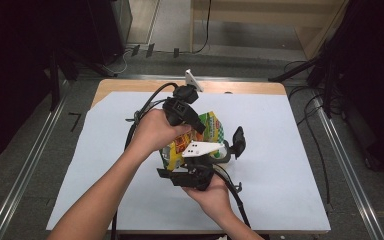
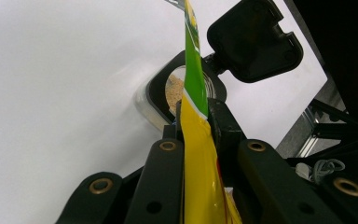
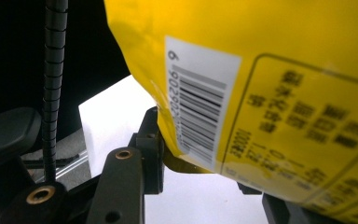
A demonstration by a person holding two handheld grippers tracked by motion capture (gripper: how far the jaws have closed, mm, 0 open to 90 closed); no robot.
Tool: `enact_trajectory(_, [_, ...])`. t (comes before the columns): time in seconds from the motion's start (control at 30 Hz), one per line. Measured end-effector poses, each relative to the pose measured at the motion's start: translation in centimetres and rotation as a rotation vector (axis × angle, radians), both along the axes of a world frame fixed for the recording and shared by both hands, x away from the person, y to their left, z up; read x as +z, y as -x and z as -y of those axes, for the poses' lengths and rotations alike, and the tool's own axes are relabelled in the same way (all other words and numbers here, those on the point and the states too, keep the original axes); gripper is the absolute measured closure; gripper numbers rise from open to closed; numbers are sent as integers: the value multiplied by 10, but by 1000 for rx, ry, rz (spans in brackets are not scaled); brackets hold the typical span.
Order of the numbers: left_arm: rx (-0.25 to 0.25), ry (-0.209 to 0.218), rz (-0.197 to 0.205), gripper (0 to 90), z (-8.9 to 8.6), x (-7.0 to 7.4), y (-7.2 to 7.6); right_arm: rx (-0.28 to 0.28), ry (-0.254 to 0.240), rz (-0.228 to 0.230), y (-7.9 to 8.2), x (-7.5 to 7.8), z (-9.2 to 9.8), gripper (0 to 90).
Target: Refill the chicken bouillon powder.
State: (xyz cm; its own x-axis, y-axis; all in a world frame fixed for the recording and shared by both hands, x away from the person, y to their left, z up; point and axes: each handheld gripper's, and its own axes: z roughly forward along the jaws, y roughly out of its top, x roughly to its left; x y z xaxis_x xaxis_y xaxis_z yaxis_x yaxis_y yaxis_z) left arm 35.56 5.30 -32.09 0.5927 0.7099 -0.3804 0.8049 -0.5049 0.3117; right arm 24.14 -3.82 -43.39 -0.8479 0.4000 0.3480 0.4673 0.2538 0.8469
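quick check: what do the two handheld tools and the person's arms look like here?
Both are black. The left tool has a black cable; the right tool carries a white three-cornered plate with small dark holes. In the gripper views, the jaws show brass-coloured rivets. A ribbed black cable shows. Forearms bare, no sleeves.

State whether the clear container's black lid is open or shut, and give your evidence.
Open. In the left gripper view the black lid is flipped back from the container, whose mouth shows pale grainy contents behind the yellow bag.
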Motion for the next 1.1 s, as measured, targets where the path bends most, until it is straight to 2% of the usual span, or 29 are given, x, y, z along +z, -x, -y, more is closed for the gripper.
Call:
enact_trajectory(0.4, [3, -5, 10, 850, 3, 4, 0, -6, -8, 2, -1, 2, 0, 599])
enact_trajectory(0.8, [-13, -12, 13, 848, 7, 5, 3, -9, 3, 2, -1, 1, 0, 631])
enact_trajectory(1.1, [-6, -9, 17, 848, 7, 4, 3, -8, 1, -3, -2, 1, 1, 634])
